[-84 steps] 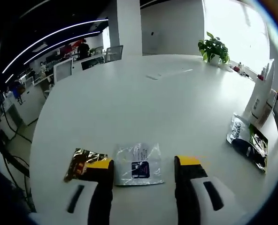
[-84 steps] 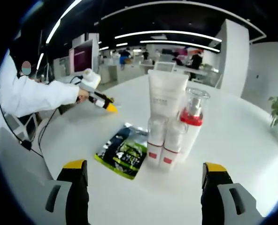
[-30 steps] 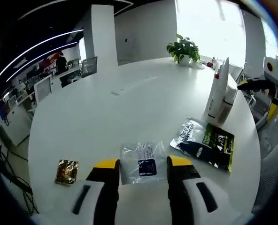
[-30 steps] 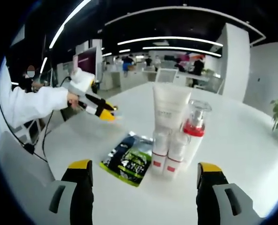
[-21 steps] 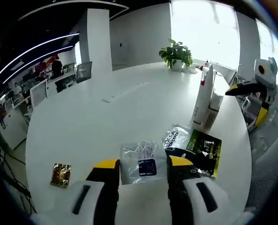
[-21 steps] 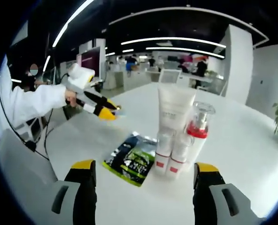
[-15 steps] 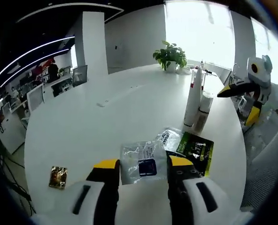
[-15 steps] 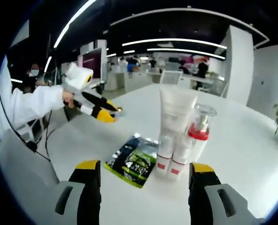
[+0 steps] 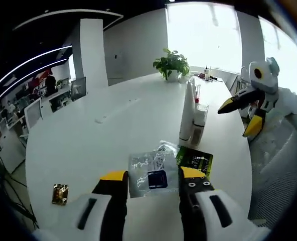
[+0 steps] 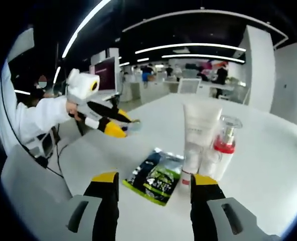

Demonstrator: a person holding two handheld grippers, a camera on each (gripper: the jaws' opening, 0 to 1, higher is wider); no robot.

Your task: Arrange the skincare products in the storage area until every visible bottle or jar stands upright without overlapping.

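Seen from the left gripper view: left claw [image 9: 152,175] clamped on a clear plastic sachet with a dark blue label [image 9: 152,173], the sachet pinched between the two yellow-tipped jaws and raised above the round white tabletop [image 9: 88,135]. Just past it, flat on the tabletop, a green-and-black foil sachet [image 9: 194,159]. Beyond that, standing upright and close together, a tall white squeeze tube [image 9: 187,111] and a clear-capped pump bottle with a red collar [image 9: 199,116]. Near the left edge, well apart from the rest, a small gold foil packet [image 9: 59,193]. At the far rim, a potted green plant [image 9: 171,63]. At right, held in the air off the tabletop's edge, the right claw [image 9: 239,113], jaws spread.

Seen from the right gripper view: right claw [image 10: 152,183] open and empty, jaws wide apart, low over the tabletop [image 10: 269,150]. Between the jaws, the green-and-black foil sachet [image 10: 157,176] lying flat. Just beside it, upright and clustered, the white squeeze tube [image 10: 199,131], the red-collared pump bottle [image 10: 225,145] and at least one small white bottle [image 10: 190,159] in front. At left, the left claw [image 10: 127,124] gripped by a hand in a white sleeve [image 10: 30,120], the sachet at its tip blurred.
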